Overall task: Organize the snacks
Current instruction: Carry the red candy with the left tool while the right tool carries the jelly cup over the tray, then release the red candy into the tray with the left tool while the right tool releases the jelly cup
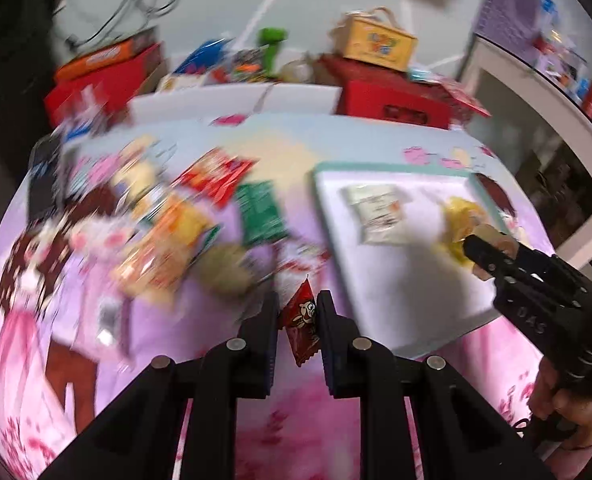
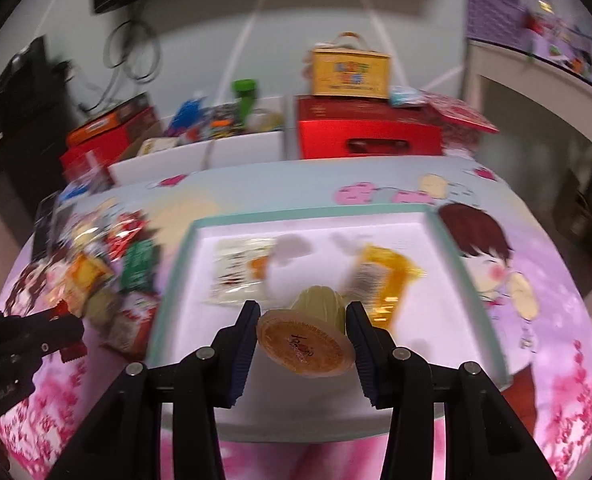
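Left wrist view: left gripper [image 1: 298, 312] pinches a small red foil snack packet [image 1: 302, 322] above the pink tablecloth [image 1: 296, 432]. Right gripper [image 2: 302, 322] clamps a pale jelly cup with orange lid [image 2: 306, 340] over the white teal-rimmed tray [image 2: 436, 216]. Loose snack packets [image 1: 167, 216] lie at ten o'clock.

Teal-rimmed white tray [image 2: 436, 216] on a pink-lilac cartoon cloth [image 2: 556, 300] (red sachet [image 1: 302, 316], orange-lidded jelly cup [image 2: 308, 340]).

I see the tray [image 2: 436, 220] on the counter [image 2: 556, 320], snack pile [image 2: 107, 280] to its left, two packets [image 2: 239, 272] in it, boxes [image 2: 368, 132] behind.
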`<action>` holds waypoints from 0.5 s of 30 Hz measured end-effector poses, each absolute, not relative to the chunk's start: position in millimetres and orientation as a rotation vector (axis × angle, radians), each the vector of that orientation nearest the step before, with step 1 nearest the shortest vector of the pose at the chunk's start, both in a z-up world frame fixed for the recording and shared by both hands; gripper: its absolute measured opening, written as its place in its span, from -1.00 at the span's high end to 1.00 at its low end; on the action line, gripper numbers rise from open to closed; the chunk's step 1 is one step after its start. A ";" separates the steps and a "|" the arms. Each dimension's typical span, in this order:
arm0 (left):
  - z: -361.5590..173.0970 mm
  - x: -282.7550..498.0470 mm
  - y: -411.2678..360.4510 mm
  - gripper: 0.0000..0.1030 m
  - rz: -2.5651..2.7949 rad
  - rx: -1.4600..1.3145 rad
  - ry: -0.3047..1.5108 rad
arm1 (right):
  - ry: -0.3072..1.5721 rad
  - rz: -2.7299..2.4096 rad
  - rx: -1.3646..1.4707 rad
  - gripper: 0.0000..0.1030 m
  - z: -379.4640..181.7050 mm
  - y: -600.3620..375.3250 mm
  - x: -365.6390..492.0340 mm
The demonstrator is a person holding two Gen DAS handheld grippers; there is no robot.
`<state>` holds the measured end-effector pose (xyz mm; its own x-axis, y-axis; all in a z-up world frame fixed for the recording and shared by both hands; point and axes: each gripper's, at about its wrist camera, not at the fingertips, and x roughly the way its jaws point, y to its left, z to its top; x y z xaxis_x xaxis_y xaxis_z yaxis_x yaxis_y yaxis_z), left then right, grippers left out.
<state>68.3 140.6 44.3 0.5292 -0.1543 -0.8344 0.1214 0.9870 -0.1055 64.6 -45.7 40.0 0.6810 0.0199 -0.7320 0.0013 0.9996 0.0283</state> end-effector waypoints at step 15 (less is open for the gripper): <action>20.5 106.8 23.1 0.61 -0.363 0.114 1.041 | 0.886 -0.200 0.053 0.07 23.1 -109.2 71.7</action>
